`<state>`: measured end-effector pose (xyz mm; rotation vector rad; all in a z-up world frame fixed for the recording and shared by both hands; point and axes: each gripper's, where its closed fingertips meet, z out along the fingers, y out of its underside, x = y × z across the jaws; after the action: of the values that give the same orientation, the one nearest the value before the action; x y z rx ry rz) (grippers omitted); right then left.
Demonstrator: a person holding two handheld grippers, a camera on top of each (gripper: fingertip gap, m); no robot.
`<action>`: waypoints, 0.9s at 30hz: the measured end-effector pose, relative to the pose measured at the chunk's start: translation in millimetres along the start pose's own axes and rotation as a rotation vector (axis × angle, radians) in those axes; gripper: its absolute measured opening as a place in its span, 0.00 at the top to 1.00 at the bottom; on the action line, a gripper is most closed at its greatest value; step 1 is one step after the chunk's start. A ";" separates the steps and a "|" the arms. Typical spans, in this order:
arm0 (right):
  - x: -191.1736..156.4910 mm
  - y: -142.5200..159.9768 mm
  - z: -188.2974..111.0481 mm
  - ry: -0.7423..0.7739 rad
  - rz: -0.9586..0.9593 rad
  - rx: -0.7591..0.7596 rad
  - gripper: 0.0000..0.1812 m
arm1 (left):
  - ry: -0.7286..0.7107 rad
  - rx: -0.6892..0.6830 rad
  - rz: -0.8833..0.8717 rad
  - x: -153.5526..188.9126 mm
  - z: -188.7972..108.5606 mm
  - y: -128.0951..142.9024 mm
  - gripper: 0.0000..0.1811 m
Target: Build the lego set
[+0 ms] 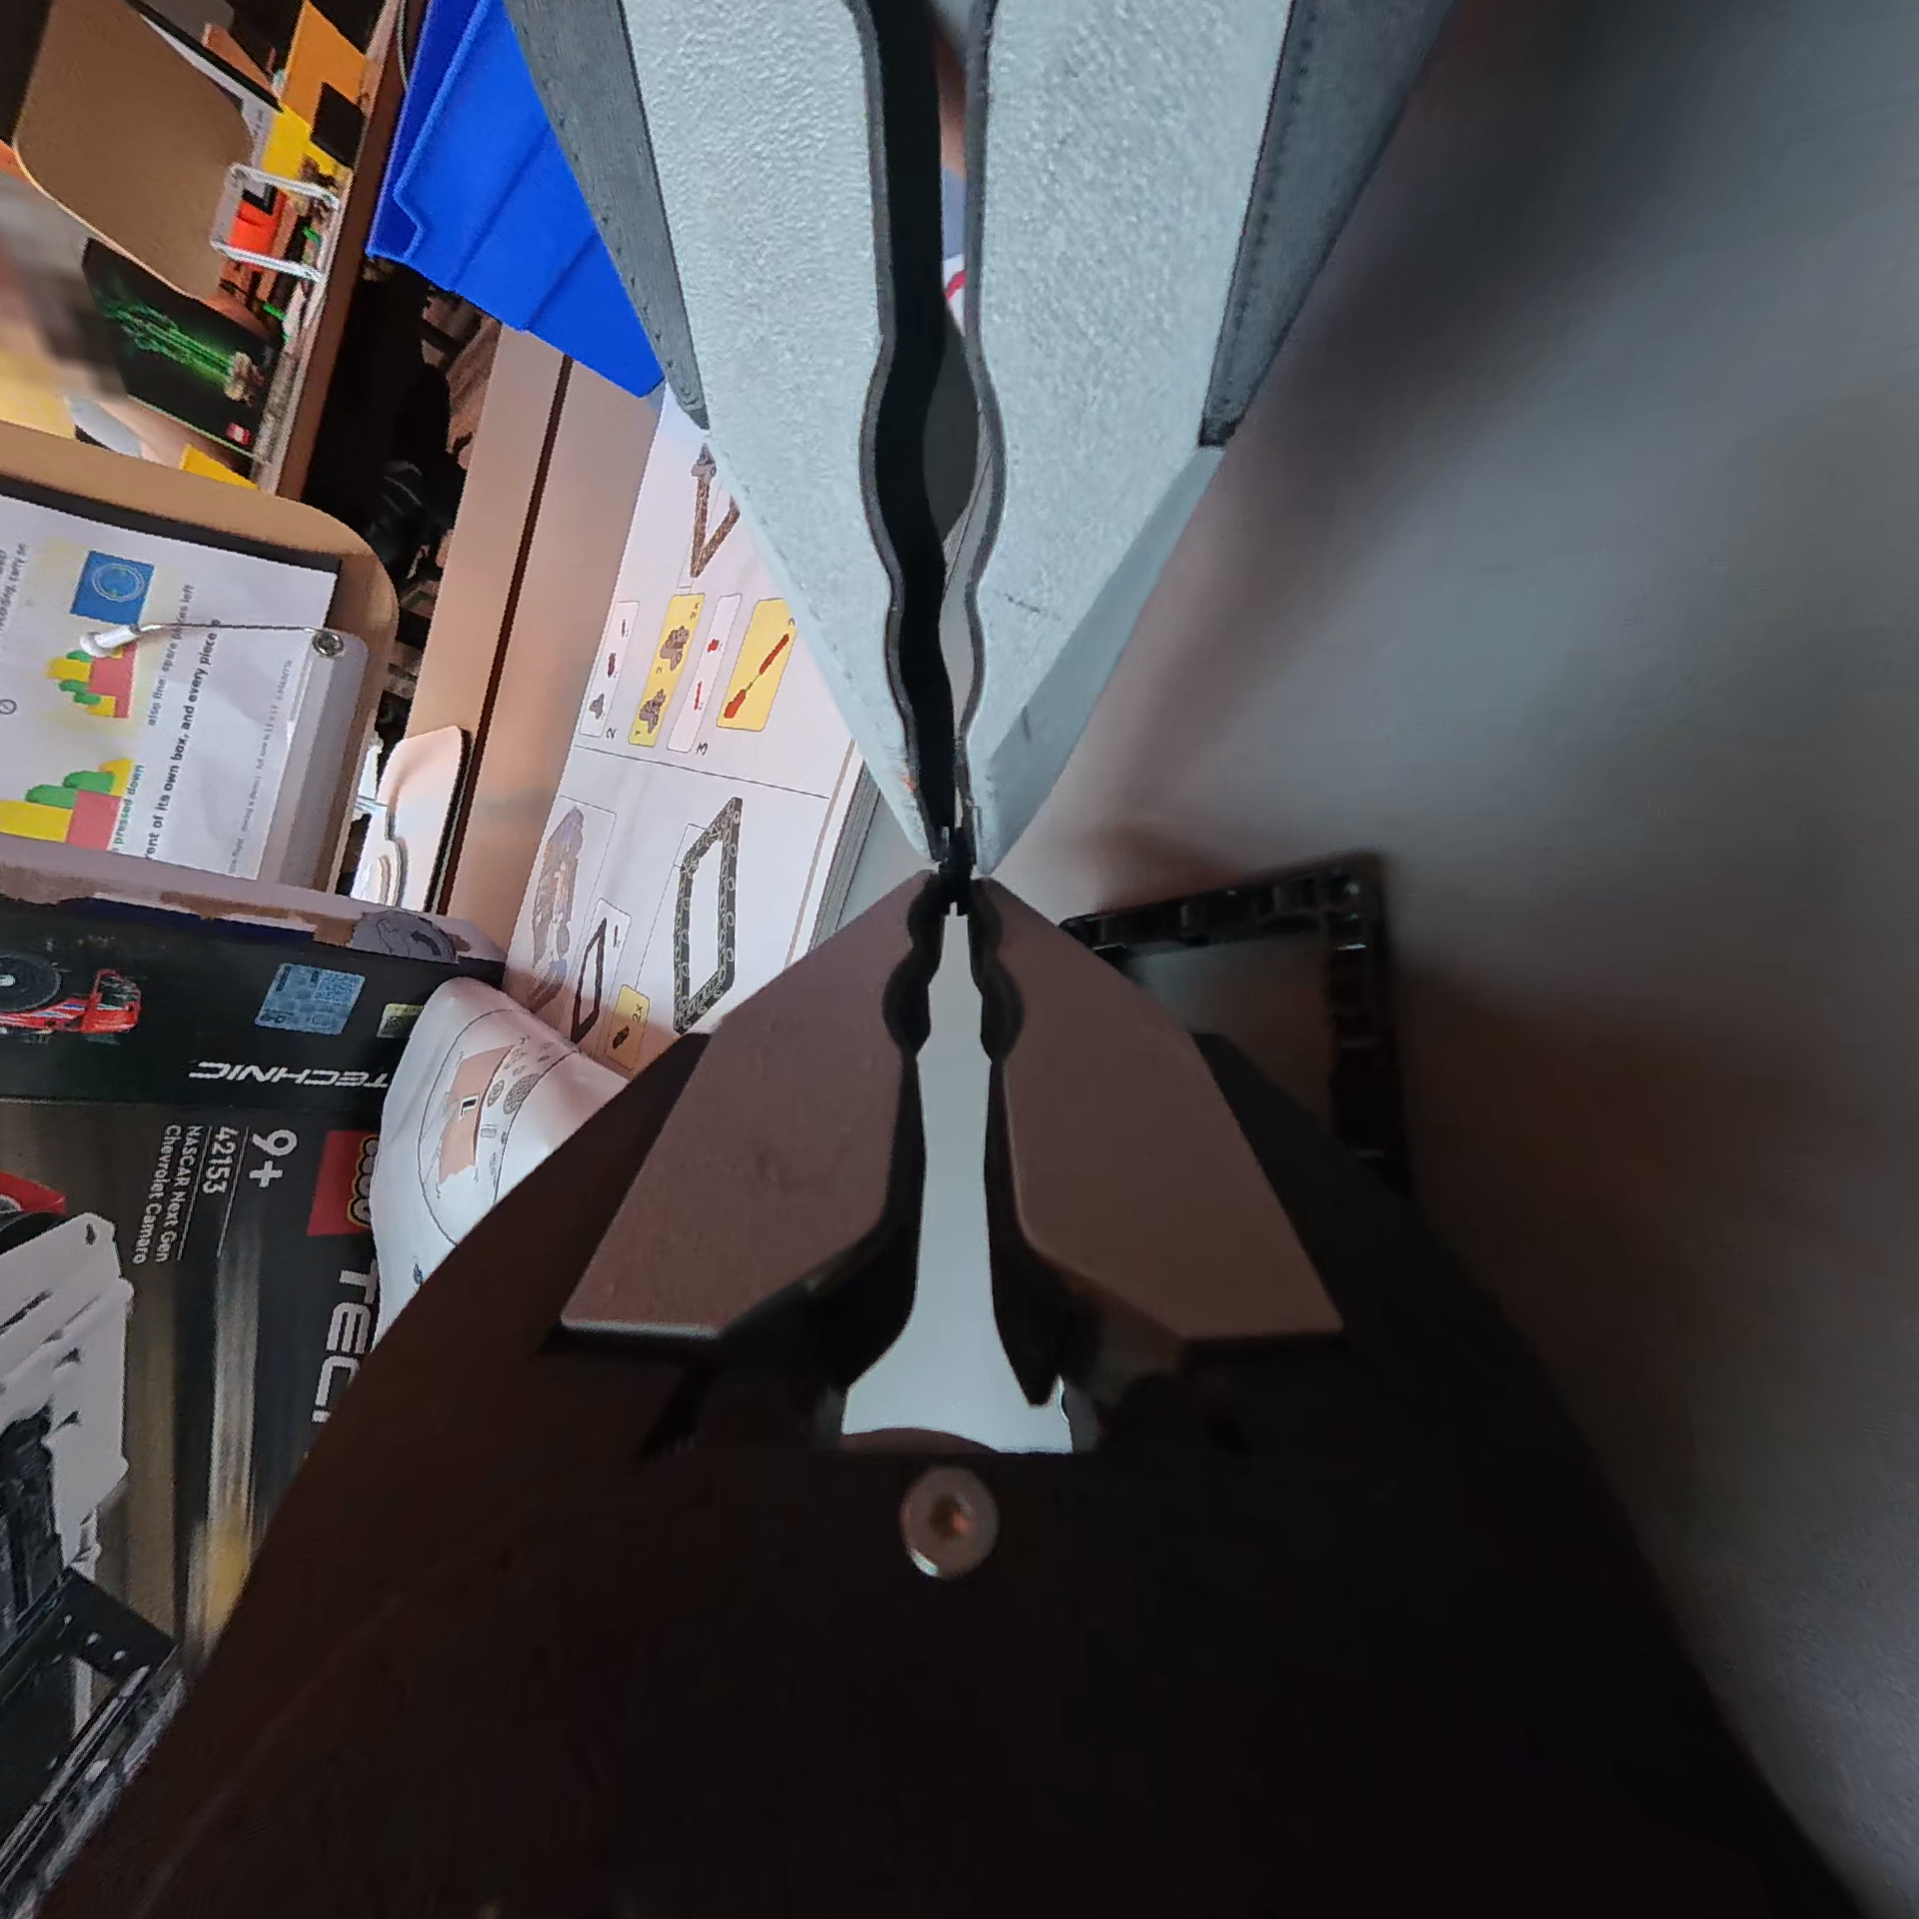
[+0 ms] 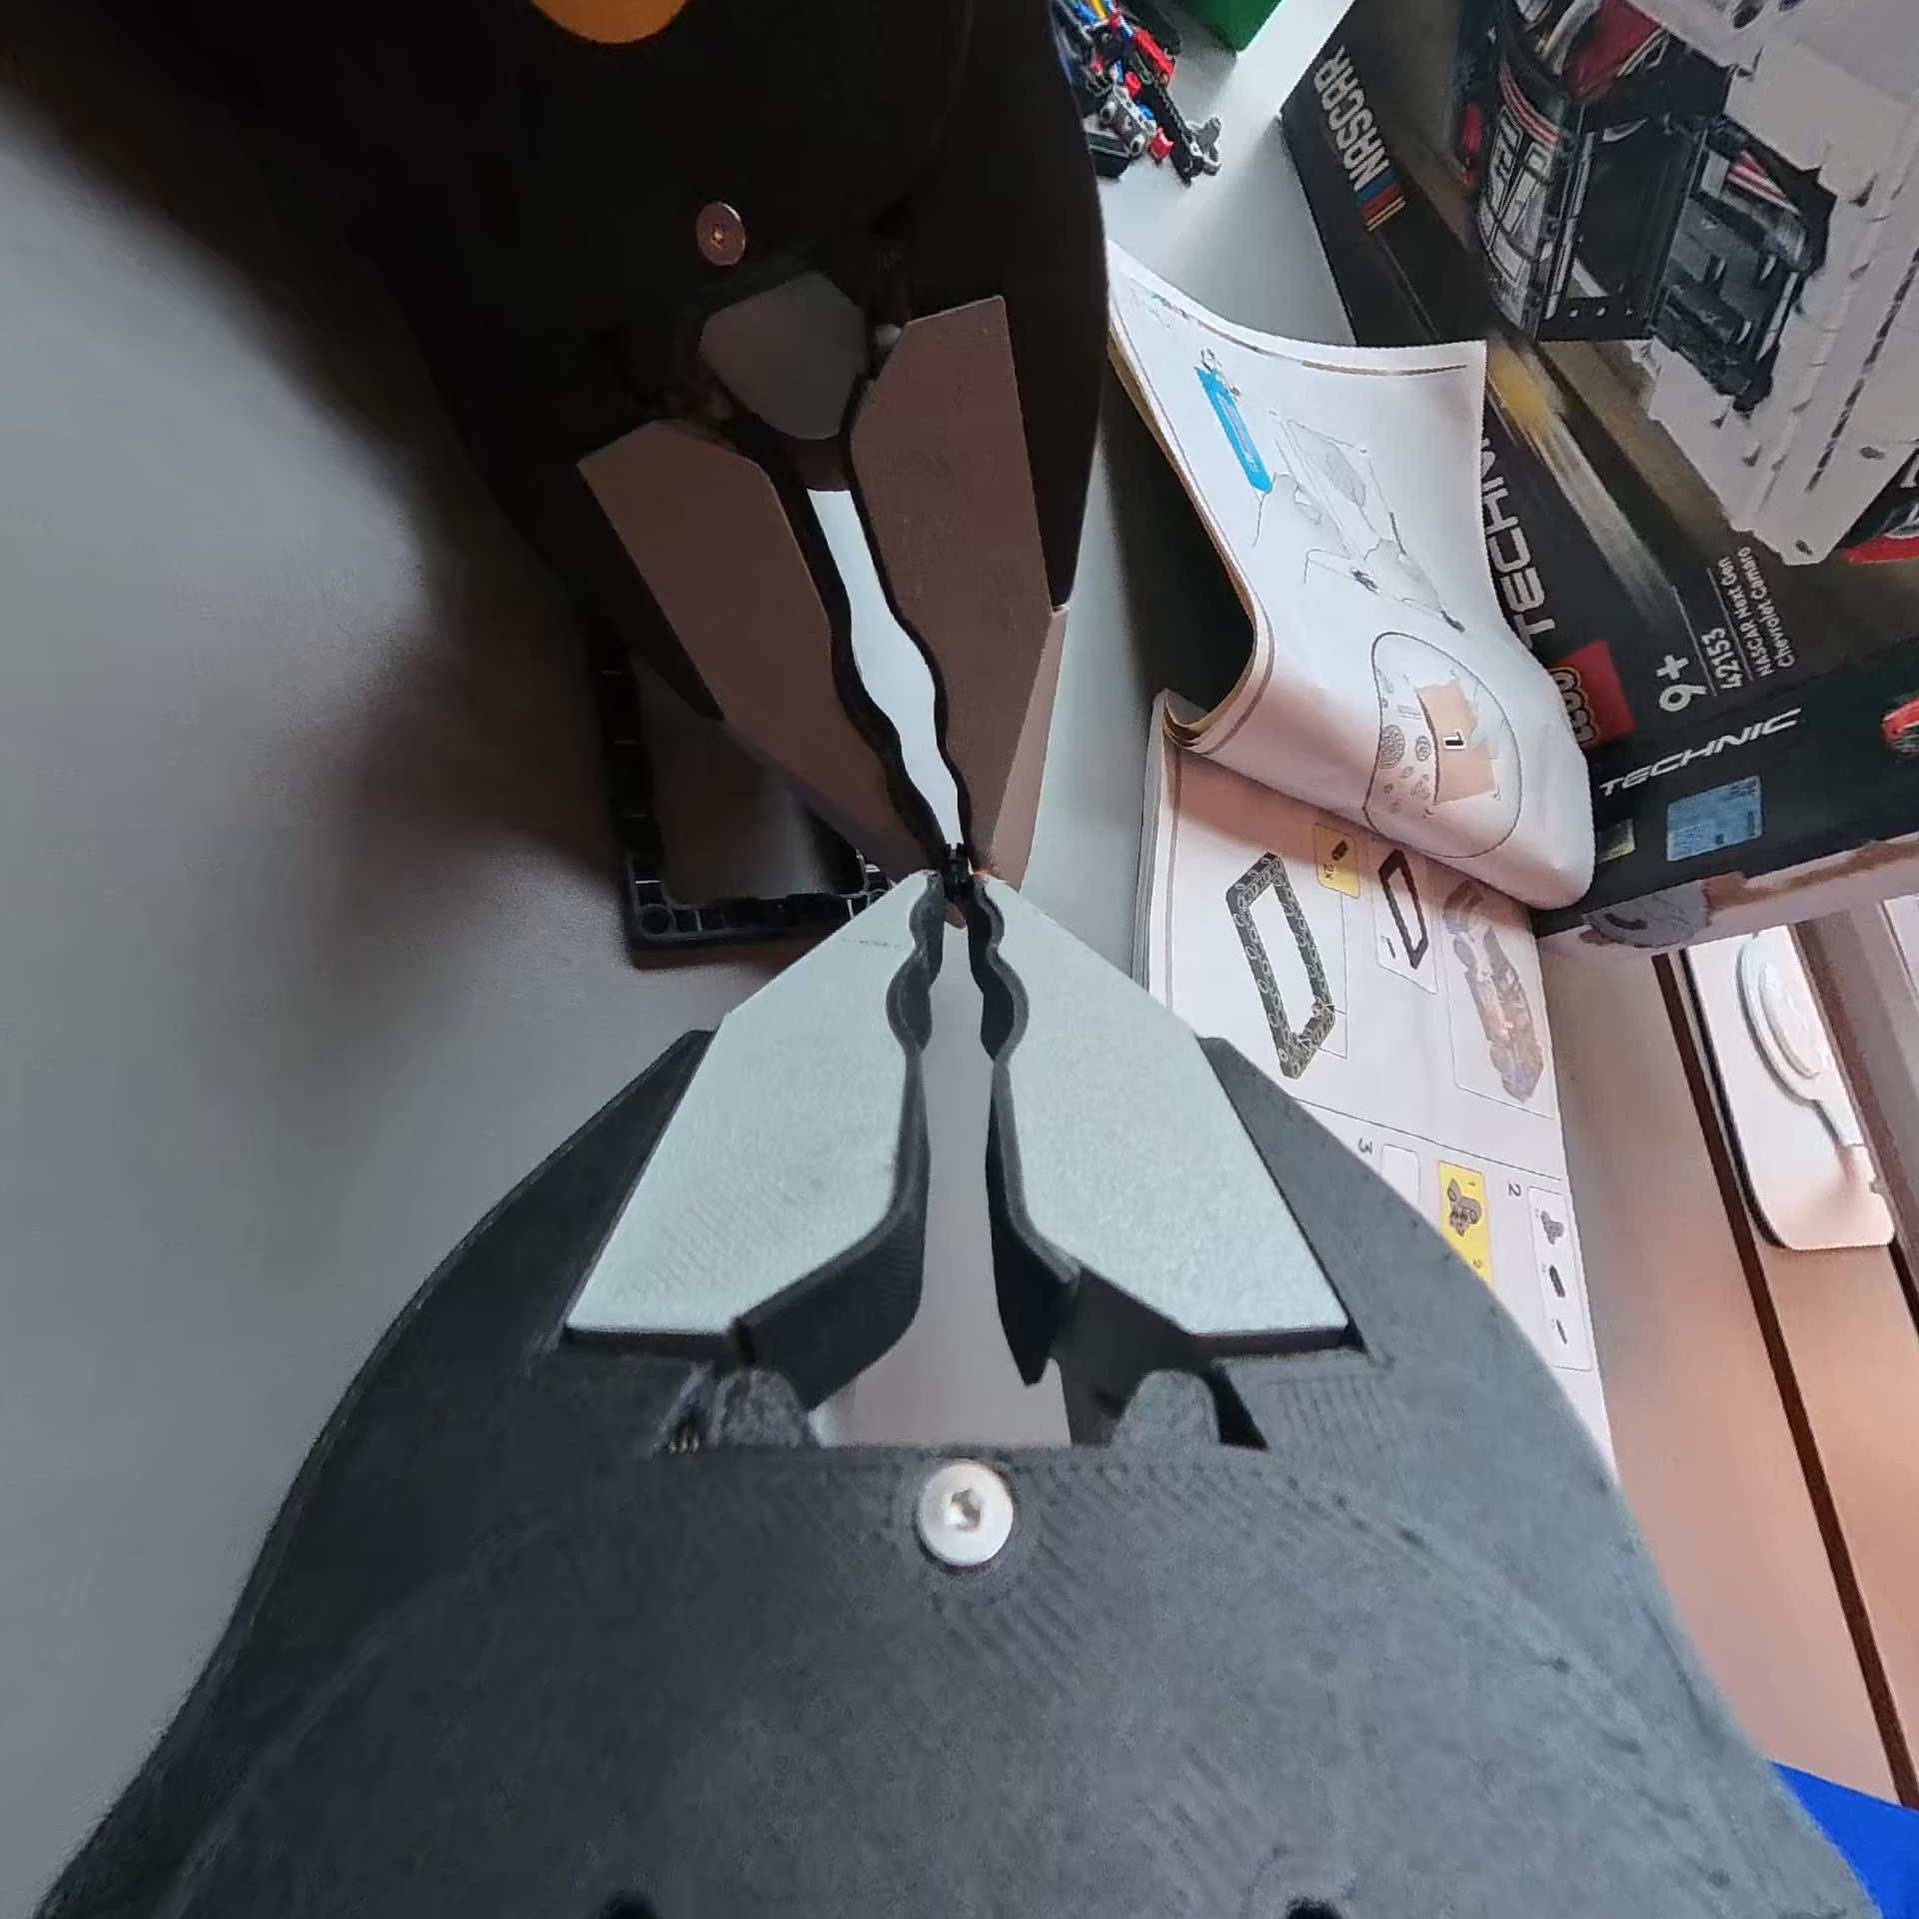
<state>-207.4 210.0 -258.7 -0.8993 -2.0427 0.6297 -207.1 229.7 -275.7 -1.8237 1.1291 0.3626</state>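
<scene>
My left gripper [image 1: 950, 901], with brown fingers, and my right gripper [image 2: 961, 906], with grey fingers, meet tip to tip above the table. Both are closed on one small black lego piece [image 1: 955, 870], pinched between the two pairs of tips; it also shows in the right wrist view [image 2: 953, 870]. Most of the piece is hidden by the fingertips. A black rectangular lego frame [image 1: 1350, 987] lies flat on the grey table just beyond the tips, also in the right wrist view [image 2: 727, 919]. The right gripper [image 1: 947, 826] enters the left wrist view from the top.
An open instruction booklet [image 2: 1350, 987] lies beside the frame, one page curled up. The black lego set box [image 2: 1661, 415] lies past it. Loose lego parts [image 2: 1132, 83] sit at the table's far side. A blue bin [image 1: 488, 187] stands behind the booklet. The tips of both grippers are at nearly the same place.
</scene>
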 end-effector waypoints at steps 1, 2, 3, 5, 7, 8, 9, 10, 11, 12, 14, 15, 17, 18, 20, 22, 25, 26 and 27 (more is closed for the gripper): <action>0.0 0.1 -0.1 0.001 -0.004 -0.001 0.99 | 0.002 0.001 -0.002 0.1 0.0 -0.1 0.99; 0.0 0.2 -0.3 0.003 -0.010 -0.001 0.99 | 0.002 0.003 -0.004 0.0 -0.1 -0.3 0.99; 0.2 0.5 -0.4 0.006 -0.017 -0.003 0.99 | 0.000 0.003 -0.005 -0.2 -0.1 -0.4 0.99; 0.6 2.1 -0.6 0.011 -0.029 -0.012 0.99 | 0.000 -0.006 0.003 0.2 0.4 1.3 0.99; 0.4 2.5 -0.9 0.012 -0.035 -0.013 0.99 | -0.001 -0.006 0.007 0.5 0.6 1.5 0.99; 0.2 2.2 -1.1 0.011 -0.036 -0.012 0.99 | 0.001 -0.006 0.010 0.7 0.5 1.3 0.99; -0.1 2.2 -1.0 0.008 -0.036 -0.012 0.99 | 0.002 -0.006 0.014 1.0 0.4 1.4 0.99; -0.5 2.1 -1.2 0.005 -0.037 -0.010 1.00 | 0.003 -0.006 0.018 1.2 0.3 1.3 0.99; -1.0 2.2 -1.3 0.001 -0.038 -0.010 0.99 | 0.007 -0.011 0.022 1.8 0.0 1.6 0.99; -1.7 2.4 -0.9 -0.004 -0.039 -0.010 0.99 | 0.011 -0.026 0.024 2.5 -0.6 2.6 1.00; -2.8 1.7 -0.8 -0.009 -0.041 -0.006 0.99 | 0.002 -0.053 0.036 3.0 -2.1 3.6 1.00; -3.0 1.6 -1.1 -0.011 -0.041 -0.006 0.99 | -0.003 -0.058 0.045 3.1 -2.3 3.6 1.00; -3.1 1.3 -1.5 -0.012 -0.040 -0.005 0.99 | -0.020 -0.062 0.067 2.4 -2.6 3.3 1.00; -2.6 0.9 -1.9 -0.009 -0.040 -0.003 0.99 | -0.033 -0.066 0.071 1.3 -3.1 2.9 1.00; -2.2 -0.2 -3.3 -0.012 -0.031 0.005 0.99 | -0.041 -0.063 0.080 0.6 -3.8 1.4 1.00; -2.3 0.2 -3.0 -0.018 -0.017 0.008 0.99 | -0.038 -0.066 0.074 0.9 -3.4 2.0 1.00; -2.2 0.9 -2.0 -0.030 0.009 0.013 0.99 | -0.042 -0.058 0.077 0.7 -2.2 2.2 1.00; -1.0 0.2 -3.2 -0.030 0.015 0.021 0.99 | -0.046 -0.037 0.069 -0.4 -1.8 0.1 1.00; -1.0 0.0 -4.0 -0.037 0.024 0.024 0.99 | -0.026 -0.017 0.054 1.3 -1.0 -1.6 1.00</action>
<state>-203.6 209.7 -256.9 -0.9058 -2.0553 0.6872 -205.3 228.4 -275.1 -1.8012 1.1622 0.4266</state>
